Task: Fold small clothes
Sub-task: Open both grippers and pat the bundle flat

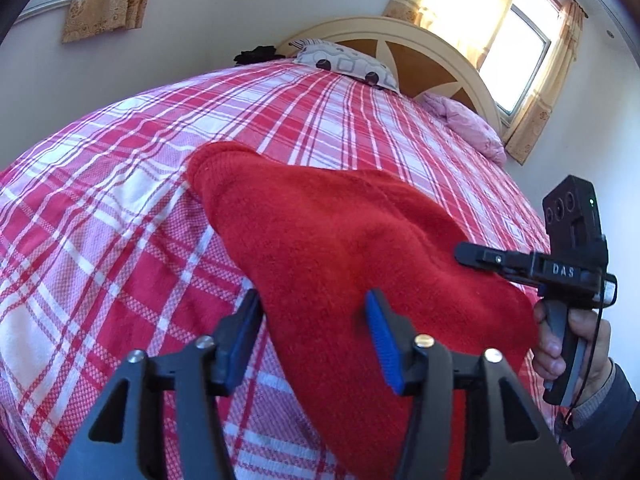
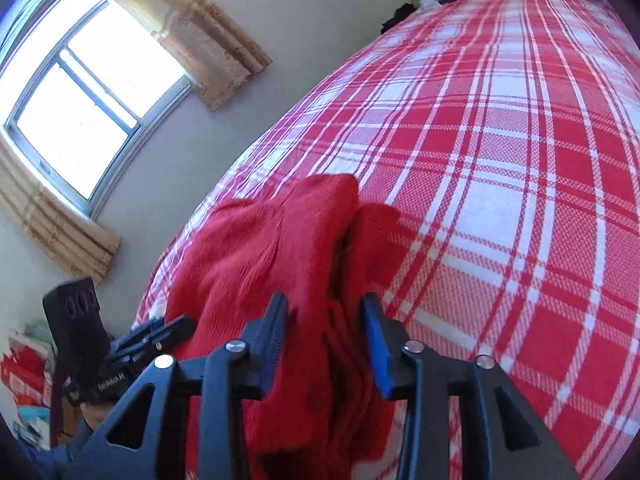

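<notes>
**me:** On the bed [image 1: 120, 208], over the red-and-white plaid cover, I've got a red knit garment [image 1: 340, 248] lying folded near the close edge. Looks like a small sweater, thick fuzzy knit, one rounded end pointing toward the headboard [image 1: 440, 56].

**other:** what are your claws doing?

**me:** Left claw [image 1: 316, 336] is spread, blue pads apart. The sweater's edge sits between them, but the pads aren't pressing on it, there's daylight on both sides. Right claw [image 2: 326, 336] is also parted, with a bunched ridge of the red knit running up between the fingers; the pads aren't squeezing it that I can see. From the left camera the right claw reaches in over the sweater's right side, my hand [image 1: 560, 340] wrapped round its grip.

**other:** anything else on the bed?

**me:** A patterned pillow [image 1: 344, 62] by the headboard and a pink pillow [image 1: 468, 124] beside it, both well apart from the sweater. Curtained windows [image 2: 84, 92] on both walls.
</notes>
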The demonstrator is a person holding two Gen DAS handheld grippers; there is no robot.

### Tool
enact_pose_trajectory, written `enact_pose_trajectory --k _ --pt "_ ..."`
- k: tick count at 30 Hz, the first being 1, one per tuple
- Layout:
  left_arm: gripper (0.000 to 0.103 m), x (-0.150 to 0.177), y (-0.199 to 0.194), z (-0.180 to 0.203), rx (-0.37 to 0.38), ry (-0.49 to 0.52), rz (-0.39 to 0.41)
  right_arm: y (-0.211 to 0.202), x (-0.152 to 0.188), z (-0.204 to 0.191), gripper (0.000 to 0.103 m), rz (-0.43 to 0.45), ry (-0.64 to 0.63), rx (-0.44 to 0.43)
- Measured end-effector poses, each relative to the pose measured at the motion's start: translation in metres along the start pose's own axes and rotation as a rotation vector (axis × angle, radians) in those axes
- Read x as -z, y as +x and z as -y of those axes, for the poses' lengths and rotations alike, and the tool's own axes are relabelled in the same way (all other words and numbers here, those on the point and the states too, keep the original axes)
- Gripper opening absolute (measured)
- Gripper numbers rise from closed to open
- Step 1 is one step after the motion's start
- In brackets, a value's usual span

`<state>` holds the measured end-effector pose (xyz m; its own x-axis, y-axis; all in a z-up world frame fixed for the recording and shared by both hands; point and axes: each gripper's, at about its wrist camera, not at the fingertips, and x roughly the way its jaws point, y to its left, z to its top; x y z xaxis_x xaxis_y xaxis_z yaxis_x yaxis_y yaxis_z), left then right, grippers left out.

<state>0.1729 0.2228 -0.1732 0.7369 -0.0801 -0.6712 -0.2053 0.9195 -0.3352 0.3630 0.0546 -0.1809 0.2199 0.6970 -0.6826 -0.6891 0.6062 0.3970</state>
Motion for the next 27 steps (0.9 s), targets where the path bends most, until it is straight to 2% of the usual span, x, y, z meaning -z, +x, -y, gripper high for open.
enact_pose_trajectory --k 5,9,12,15,17,20,24,27 --pt "0.069 0.012 -0.008 0.008 0.004 0.021 -0.006 -0.016 0.025 -0.011 0.041 -0.03 -0.051 -0.033" --pt "0.071 0.026 -0.01 0.011 0.011 0.019 -0.02 -0.018 0.051 -0.014 0.041 -0.074 -0.091 0.034" --pt "0.071 0.033 -0.015 0.014 0.032 0.006 -0.029 -0.027 0.059 -0.018 0.037 -0.085 -0.09 0.053" --pt "0.085 0.037 -0.015 0.021 0.033 0.04 -0.053 -0.033 0.069 -0.019 0.033 -0.118 -0.113 0.112" --pt "0.086 0.042 -0.008 0.024 0.004 0.076 -0.064 -0.033 0.073 -0.015 0.033 -0.117 -0.116 0.137" --pt "0.086 0.047 -0.004 0.024 0.0 0.07 -0.055 -0.028 0.073 -0.003 0.035 -0.096 -0.066 0.11" --pt "0.097 0.047 0.0 0.016 -0.021 0.057 -0.056 -0.028 0.078 -0.004 0.037 -0.067 -0.055 0.126" --pt "0.097 0.05 -0.002 0.017 -0.023 0.065 -0.049 -0.032 0.082 -0.004 0.037 -0.051 -0.042 0.133"
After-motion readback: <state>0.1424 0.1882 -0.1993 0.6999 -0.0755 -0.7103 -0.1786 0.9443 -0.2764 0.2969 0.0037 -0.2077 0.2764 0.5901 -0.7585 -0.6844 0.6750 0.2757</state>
